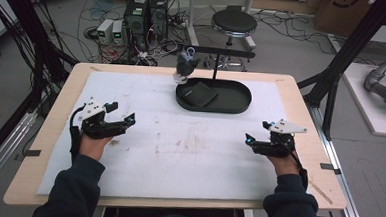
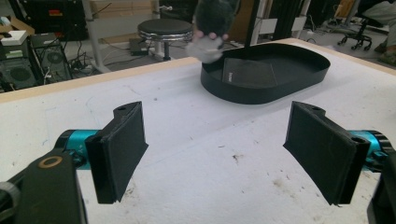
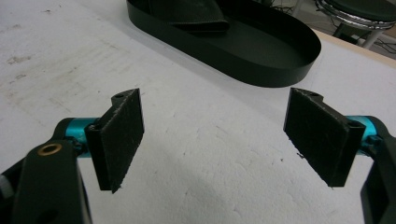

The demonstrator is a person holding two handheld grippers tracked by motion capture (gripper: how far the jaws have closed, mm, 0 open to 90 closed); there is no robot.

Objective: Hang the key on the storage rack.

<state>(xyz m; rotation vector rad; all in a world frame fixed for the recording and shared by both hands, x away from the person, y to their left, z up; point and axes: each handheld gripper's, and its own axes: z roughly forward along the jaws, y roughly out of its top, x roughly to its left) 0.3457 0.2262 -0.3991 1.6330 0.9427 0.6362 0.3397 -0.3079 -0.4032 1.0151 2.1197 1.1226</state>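
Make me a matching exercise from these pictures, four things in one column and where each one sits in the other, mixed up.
Things:
1. left claw
2. right claw
3. black oval tray
4. dark folded cloth

Places:
A. inside the tray, at its left end
B. far middle of the white mat
C. open, over the mat's left side
D. open, over the mat's right side

Pairs: 1-C, 2-D, 3-B, 4-A

Dark navy sleeves (image 1: 74, 192); black grippers, teal joints, grey plates.
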